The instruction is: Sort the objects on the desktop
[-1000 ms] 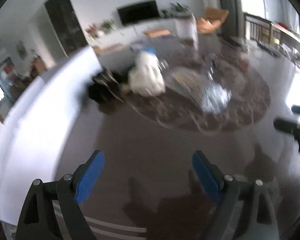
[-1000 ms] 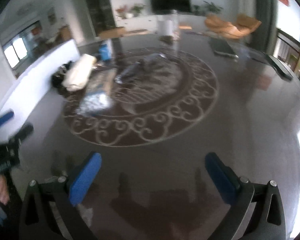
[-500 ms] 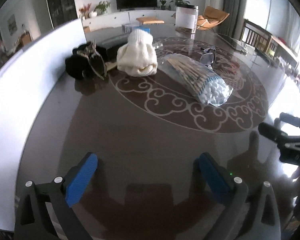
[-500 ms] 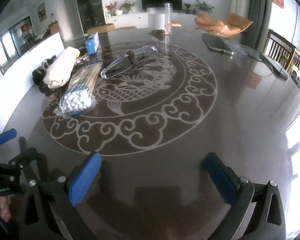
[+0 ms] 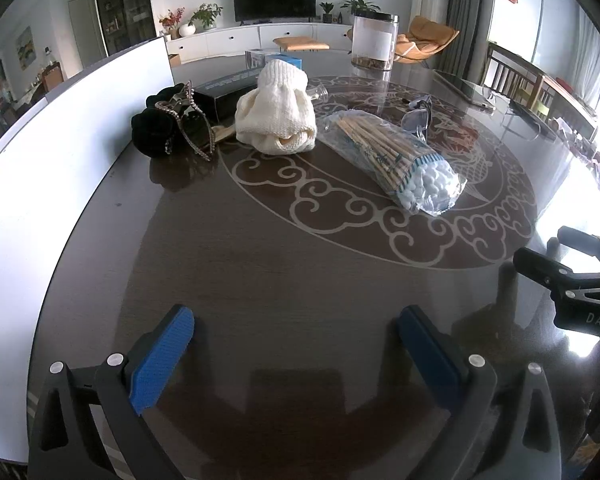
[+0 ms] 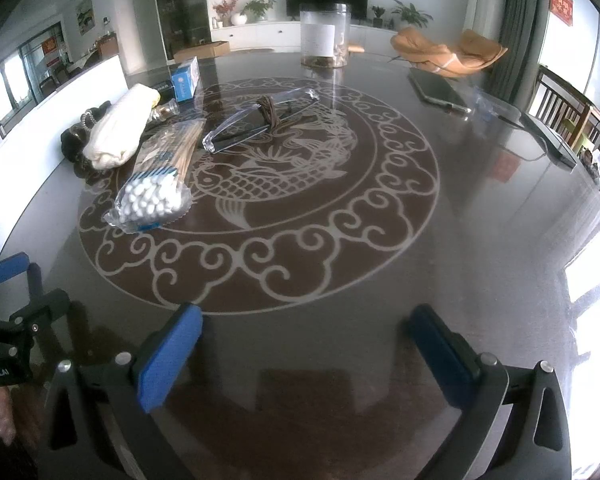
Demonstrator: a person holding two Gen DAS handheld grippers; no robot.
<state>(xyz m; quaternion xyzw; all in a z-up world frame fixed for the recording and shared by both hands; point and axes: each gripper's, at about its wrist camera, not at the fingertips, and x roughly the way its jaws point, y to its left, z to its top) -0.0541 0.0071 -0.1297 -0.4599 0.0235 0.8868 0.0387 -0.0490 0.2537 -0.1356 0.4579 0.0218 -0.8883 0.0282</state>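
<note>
On the dark patterned table (image 5: 284,264) lie a clear bag of cotton swabs (image 5: 396,160) (image 6: 160,176), a cream knitted hat (image 5: 278,110) (image 6: 118,128), a black pouch with studded sunglasses (image 5: 172,126), clear glasses (image 6: 260,120) with a brown hair tie (image 6: 269,111), and a blue box (image 6: 185,78). My left gripper (image 5: 296,354) is open and empty near the table's front edge. My right gripper (image 6: 304,350) is open and empty, to its right.
A tall clear jar (image 6: 324,36) stands at the far side. A black box (image 5: 228,90) lies behind the hat. A dark tablet (image 6: 438,86) and a laptop (image 6: 548,136) lie at the right. A white panel (image 5: 40,168) borders the table's left edge.
Both views have steadied and sharpened from blur. Both grippers have settled low over the table's near edge, still open.
</note>
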